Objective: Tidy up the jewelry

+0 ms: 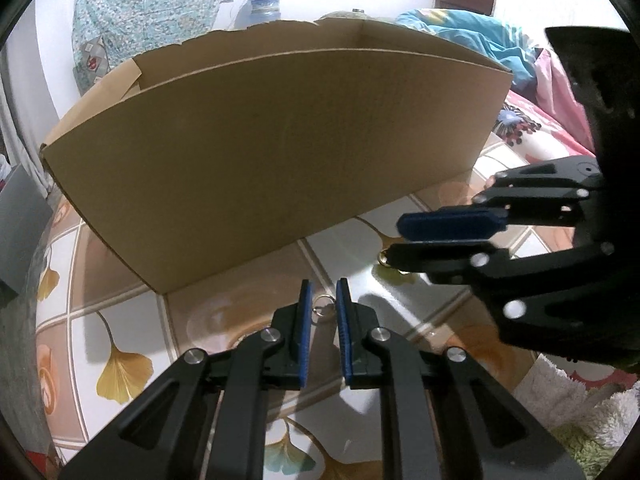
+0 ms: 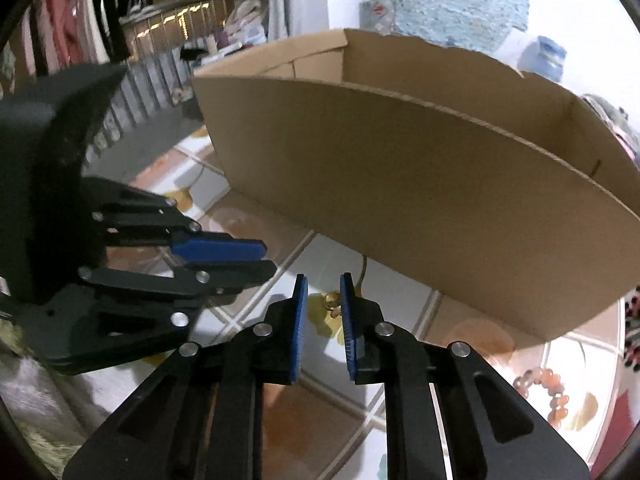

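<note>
In the left wrist view my left gripper (image 1: 323, 286) points down at the leaf-patterned table (image 1: 120, 320). Its blue pads stand close together on a small silver ring (image 1: 322, 305). My right gripper (image 1: 396, 240) comes in from the right, and a gold ring (image 1: 383, 258) shows at the tip of its lower finger. In the right wrist view the right gripper (image 2: 323, 280) has the gold piece (image 2: 333, 303) between its pads. The piece lies against the right pad, with a gap on the left. The left gripper (image 2: 269, 259) sits at the left, fingers nearly together.
An open cardboard box (image 1: 280, 140) stands just behind both grippers, also visible in the right wrist view (image 2: 420, 200). An orange bead bracelet (image 2: 548, 392) lies on the table at the right. A white fluffy cloth (image 1: 560, 392) is at the table's right edge.
</note>
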{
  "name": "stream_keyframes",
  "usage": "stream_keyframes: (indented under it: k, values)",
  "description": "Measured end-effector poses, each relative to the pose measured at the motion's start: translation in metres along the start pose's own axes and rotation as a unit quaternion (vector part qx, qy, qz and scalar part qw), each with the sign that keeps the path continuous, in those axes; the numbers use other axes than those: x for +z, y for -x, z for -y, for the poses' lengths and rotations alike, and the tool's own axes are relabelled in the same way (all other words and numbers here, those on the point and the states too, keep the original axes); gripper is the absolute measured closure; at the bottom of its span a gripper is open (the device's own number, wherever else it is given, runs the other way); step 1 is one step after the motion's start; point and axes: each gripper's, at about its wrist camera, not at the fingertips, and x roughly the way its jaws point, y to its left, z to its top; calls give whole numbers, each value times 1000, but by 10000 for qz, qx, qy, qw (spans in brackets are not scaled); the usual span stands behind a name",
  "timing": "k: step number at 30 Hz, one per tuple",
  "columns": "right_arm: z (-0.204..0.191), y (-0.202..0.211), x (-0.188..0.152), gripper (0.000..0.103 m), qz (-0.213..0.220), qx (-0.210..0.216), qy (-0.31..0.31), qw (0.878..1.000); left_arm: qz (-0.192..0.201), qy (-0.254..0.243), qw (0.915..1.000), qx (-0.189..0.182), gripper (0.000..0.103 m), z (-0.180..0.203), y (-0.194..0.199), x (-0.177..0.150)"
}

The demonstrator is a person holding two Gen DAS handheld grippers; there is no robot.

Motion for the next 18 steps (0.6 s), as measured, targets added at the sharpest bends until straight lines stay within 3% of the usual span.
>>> stream_keyframes:
  k: [8, 18]
  values:
    - [3, -15, 0, 92, -238, -52, 122, 9996, -20, 36, 10000, -18, 92, -2, 0, -2]
    - [6, -11, -1, 96, -222, -61, 90, 9997, -3, 83, 10000, -34, 92, -5, -1, -1]
